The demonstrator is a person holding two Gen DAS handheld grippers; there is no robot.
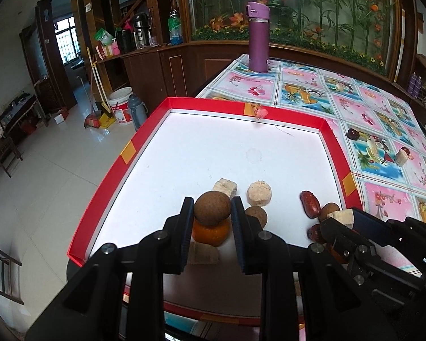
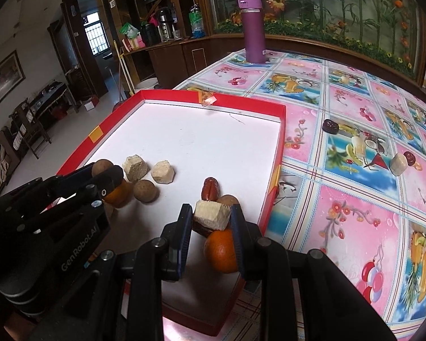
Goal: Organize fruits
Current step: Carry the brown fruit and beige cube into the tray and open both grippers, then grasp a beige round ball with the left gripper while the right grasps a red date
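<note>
My left gripper is shut on a round brown fruit, held above an orange inside the red-rimmed white tray. My right gripper is shut on a beige cake-like block, above a second orange and a dark red date near the tray's right wall. On the tray floor lie two beige blocks, another brown round fruit and a red date. The left gripper also shows at the left of the right wrist view.
On the patterned tablecloth right of the tray lie a dark date, a beige block and a dark red date. A purple flask stands at the far edge. The floor drops off left of the tray.
</note>
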